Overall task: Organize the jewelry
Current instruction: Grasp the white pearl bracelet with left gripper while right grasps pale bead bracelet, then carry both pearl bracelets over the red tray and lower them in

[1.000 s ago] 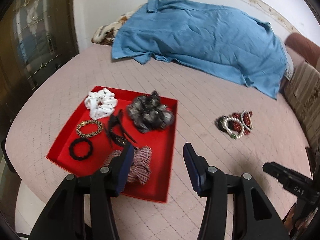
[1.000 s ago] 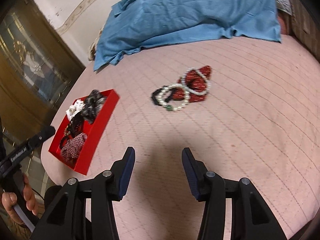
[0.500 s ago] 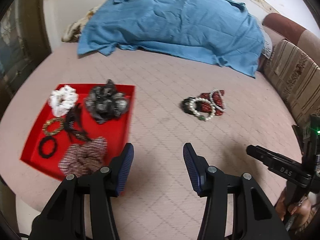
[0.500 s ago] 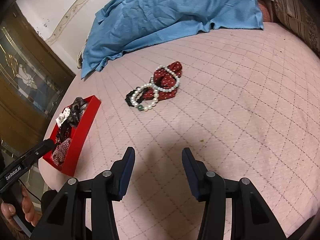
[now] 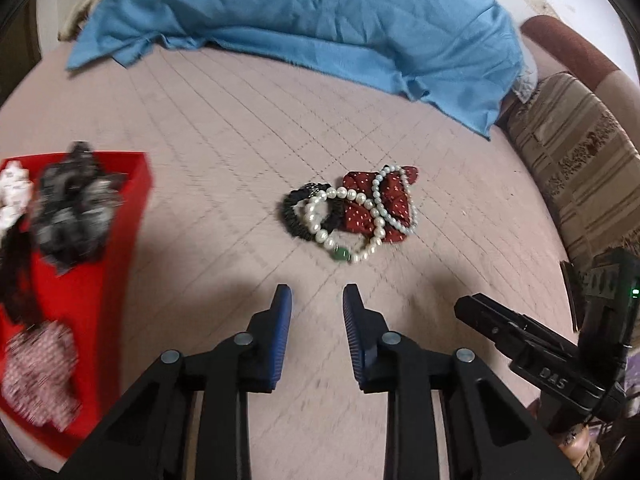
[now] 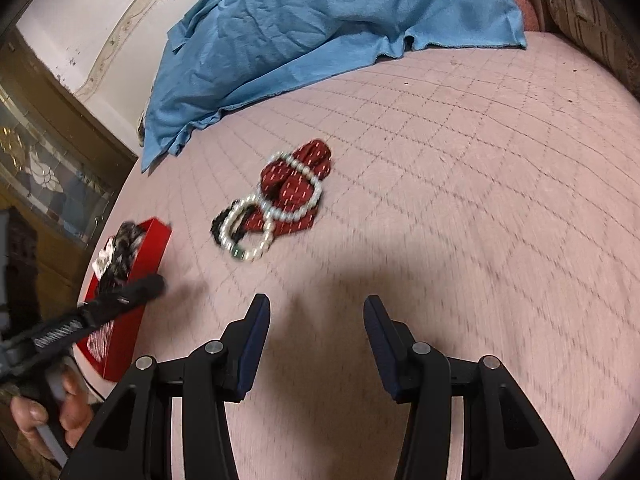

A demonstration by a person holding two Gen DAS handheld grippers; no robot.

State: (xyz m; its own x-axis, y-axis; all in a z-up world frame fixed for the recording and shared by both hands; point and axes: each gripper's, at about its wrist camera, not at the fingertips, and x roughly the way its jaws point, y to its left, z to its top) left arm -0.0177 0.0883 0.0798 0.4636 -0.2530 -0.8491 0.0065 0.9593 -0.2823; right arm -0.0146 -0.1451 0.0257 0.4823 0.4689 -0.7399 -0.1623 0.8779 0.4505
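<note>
A small pile lies on the pink quilted table: a red dotted scrunchie [image 5: 380, 204] [image 6: 294, 188], a pearl bracelet with a green bead [image 5: 344, 236] [image 6: 248, 236], a second pearl strand [image 5: 394, 200] and a black beaded band [image 5: 292, 216]. My left gripper [image 5: 316, 308] is open and empty, just in front of the pile. My right gripper [image 6: 316, 312] is open wider and empty, right of and short of the pile. A red tray [image 5: 120, 240] [image 6: 156, 240] at the left holds several scrunchies and bands.
A blue cloth [image 5: 300, 12] covers the far side of the table. A striped sofa [image 5: 580, 168] stands at the right. The right gripper's body [image 5: 540, 352] shows at lower right in the left wrist view. A glass-panelled door [image 6: 44, 176] is at the left.
My left gripper swung right from above the red tray toward the jewelry pile, and its jaws narrowed. My right gripper moved closer to the pile.
</note>
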